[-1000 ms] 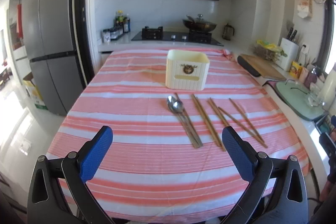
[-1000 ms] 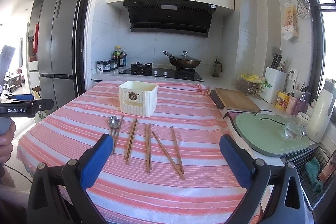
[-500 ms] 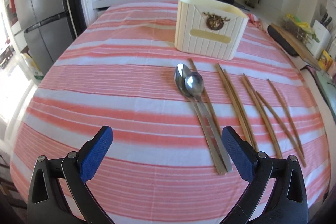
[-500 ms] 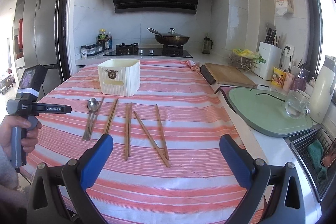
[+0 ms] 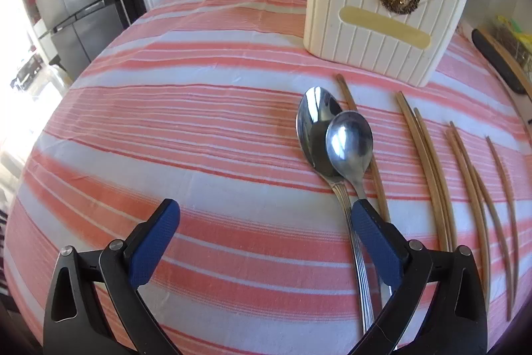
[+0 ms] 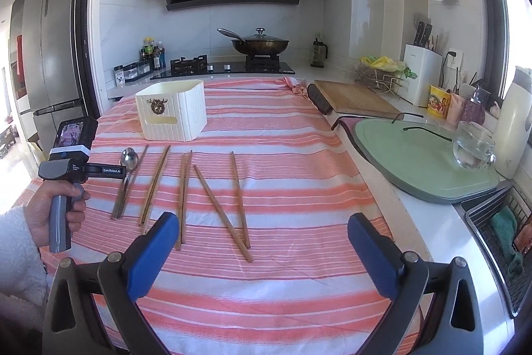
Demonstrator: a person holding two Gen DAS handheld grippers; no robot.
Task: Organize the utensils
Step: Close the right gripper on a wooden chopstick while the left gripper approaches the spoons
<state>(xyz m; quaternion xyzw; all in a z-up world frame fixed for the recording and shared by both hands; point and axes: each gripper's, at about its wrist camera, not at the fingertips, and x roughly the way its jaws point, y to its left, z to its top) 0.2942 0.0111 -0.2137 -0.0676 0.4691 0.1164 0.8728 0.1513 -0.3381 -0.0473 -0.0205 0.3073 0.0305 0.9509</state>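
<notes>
Two steel spoons (image 5: pixel 332 138) lie overlapping on the striped tablecloth, in front of a cream utensil holder (image 5: pixel 379 19). Several wooden chopsticks (image 5: pixel 429 168) lie to their right. My left gripper (image 5: pixel 262 222) is open and empty, low over the cloth; its right finger (image 5: pixel 375 242) is over the spoon handles. In the right wrist view, my right gripper (image 6: pixel 259 242) is open and empty near the table's front edge. The spoons (image 6: pixel 128 165), chopsticks (image 6: pixel 219 198) and holder (image 6: pixel 173 110) lie ahead of it. The left gripper (image 6: pixel 106 170) hovers by the spoons.
A green mat (image 6: pixel 425 162) with a glass jug (image 6: pixel 472 148) and a wooden cutting board (image 6: pixel 355 98) lie on the counter to the right. A stove with a wok (image 6: pixel 259 45) is behind the table. A fridge (image 6: pixel 46 49) stands at the left.
My left gripper has moved forward and down toward the spoons, which now look much closer. My right gripper has shifted slightly and stays open.
</notes>
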